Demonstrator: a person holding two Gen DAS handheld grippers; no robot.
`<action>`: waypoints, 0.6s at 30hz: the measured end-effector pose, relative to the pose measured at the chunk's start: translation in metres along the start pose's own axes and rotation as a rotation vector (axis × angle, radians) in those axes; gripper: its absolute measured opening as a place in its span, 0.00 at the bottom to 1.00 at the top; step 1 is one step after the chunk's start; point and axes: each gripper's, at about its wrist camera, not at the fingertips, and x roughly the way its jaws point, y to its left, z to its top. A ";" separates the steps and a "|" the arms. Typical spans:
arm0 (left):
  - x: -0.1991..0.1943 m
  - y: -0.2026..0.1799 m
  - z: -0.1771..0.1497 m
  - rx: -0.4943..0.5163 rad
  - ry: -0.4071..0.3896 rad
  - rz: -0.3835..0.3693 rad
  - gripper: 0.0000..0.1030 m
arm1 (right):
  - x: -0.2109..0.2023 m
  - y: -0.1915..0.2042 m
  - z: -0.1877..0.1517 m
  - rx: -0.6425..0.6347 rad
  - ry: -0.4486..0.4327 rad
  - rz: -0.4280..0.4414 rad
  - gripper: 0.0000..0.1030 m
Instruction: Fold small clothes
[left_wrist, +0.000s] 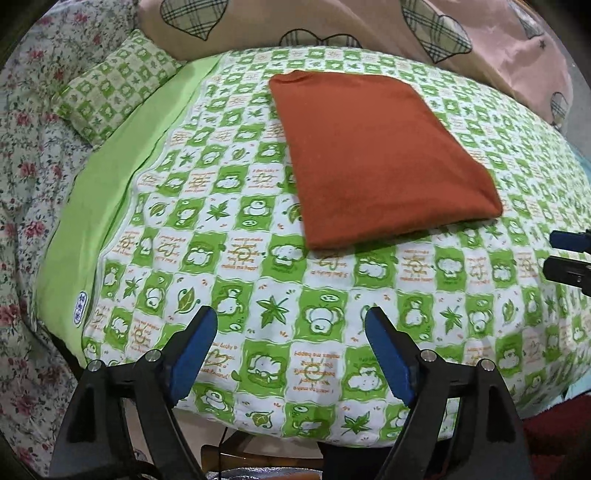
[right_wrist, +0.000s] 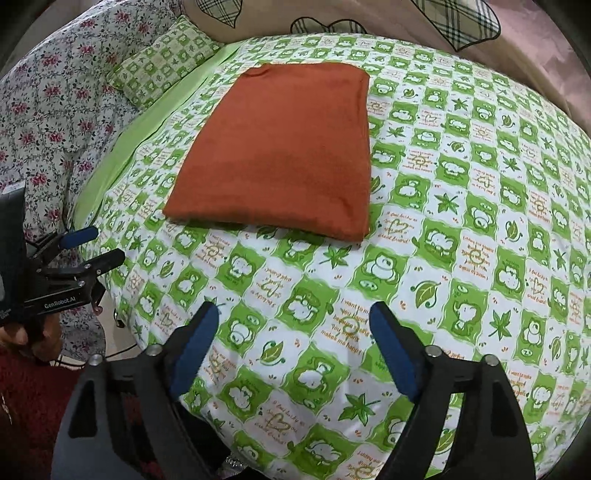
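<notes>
Green-checked bedspread (left_wrist: 229, 206) under folded rust garment (left_wrist: 373, 155)

Left gripper (left_wrist: 291, 321), right gripper (right_wrist: 293, 319) wide apart, empty.

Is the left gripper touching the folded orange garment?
Apart. In the left wrist view, the left gripper is open, with patterned bedsheet showing between its fingertips and the orange garment.

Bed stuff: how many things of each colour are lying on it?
Rust-orange folded cloth: 1
Green check cover: 1
Green check pillow: 1
Floral sheet: 1
Heart-patch blanket: 1
Total: 5
</notes>
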 end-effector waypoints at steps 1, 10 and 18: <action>0.002 0.001 0.002 -0.003 -0.001 0.004 0.81 | 0.001 -0.001 0.002 0.002 -0.003 0.000 0.83; 0.008 -0.010 0.028 0.027 -0.026 0.018 0.83 | 0.017 0.003 0.022 0.000 -0.006 0.012 0.84; 0.013 -0.012 0.049 0.032 -0.035 0.055 0.84 | 0.028 -0.001 0.040 0.029 -0.010 0.010 0.84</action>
